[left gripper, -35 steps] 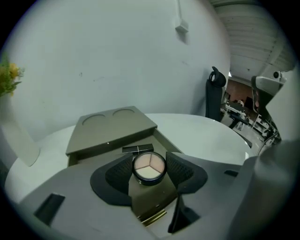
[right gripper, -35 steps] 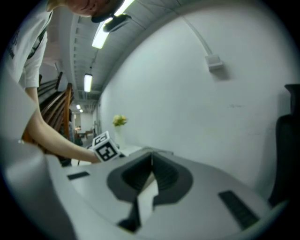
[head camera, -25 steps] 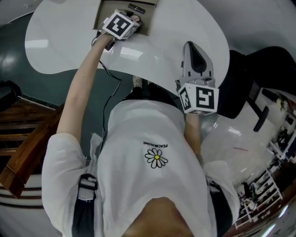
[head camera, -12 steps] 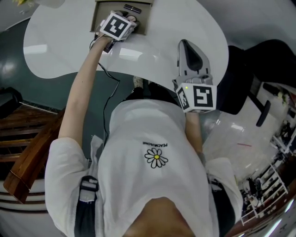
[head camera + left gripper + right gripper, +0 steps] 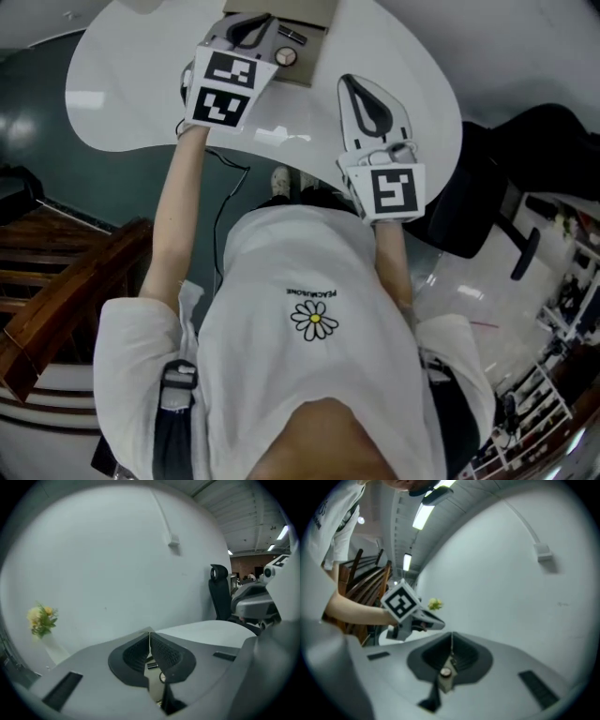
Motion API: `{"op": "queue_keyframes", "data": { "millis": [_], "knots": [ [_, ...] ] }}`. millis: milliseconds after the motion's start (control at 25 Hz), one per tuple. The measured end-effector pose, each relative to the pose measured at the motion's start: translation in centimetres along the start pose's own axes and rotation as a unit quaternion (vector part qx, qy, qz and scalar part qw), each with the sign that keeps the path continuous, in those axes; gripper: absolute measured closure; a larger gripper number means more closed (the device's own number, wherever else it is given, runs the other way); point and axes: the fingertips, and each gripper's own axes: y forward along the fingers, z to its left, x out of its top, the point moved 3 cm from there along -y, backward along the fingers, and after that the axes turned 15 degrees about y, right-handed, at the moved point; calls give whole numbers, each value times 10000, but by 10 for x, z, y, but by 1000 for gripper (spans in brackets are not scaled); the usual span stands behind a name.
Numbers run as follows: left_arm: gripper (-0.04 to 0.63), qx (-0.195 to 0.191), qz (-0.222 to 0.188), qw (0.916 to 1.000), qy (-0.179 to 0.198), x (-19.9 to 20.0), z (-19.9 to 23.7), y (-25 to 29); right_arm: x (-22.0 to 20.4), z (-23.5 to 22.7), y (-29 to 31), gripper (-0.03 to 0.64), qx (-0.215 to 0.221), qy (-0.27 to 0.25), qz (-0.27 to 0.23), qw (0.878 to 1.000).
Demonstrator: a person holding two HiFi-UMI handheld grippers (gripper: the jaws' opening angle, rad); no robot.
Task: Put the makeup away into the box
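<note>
Your left gripper (image 5: 150, 633) hangs above the open brown cardboard box (image 5: 314, 14) at the far edge of the white table (image 5: 122, 84), its jaws pressed together on nothing. The round makeup compact (image 5: 286, 56) and black makeup stick (image 5: 293, 36) lie in the box below them. Your right gripper (image 5: 451, 645), nearer and to the right, is likewise closed and empty.
</note>
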Motion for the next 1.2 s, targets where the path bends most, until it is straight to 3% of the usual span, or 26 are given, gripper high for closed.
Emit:
{"op": "queue_keyframes", "data": {
  "millis": [120, 240, 400, 560, 640, 800, 1200],
  "knots": [
    [575, 583, -525, 9969, -104, 21, 12, -56, 13, 20, 9, 586, 273, 249, -254, 9990],
    [577, 1196, -976, 9873, -362, 28, 17, -109, 25, 38, 15, 586, 599, 415, -475, 9962],
    [577, 2130, -1386, 9635, -836, 16, 17, -160, 34, 65, 22, 586, 942, 242, -593, 9935],
    [577, 2815, -1396, 9431, -1085, -6, -8, -178, 26, 91, 29, 586, 1320, 110, -461, 9901],
    [577, 2937, -1380, 9371, -1288, -11, -23, -182, 21, 99, 29, 586, 1403, 63, -411, 9892],
    [577, 3012, -1240, 9336, -1491, -19, -44, -189, 13, 110, 27, 586, 1419, 31, -253, 9896],
    [577, 3170, -1109, 9257, -1741, -34, -35, -200, 5, 119, 27, 587, 1713, -77, -225, 9849]
  ]
}}
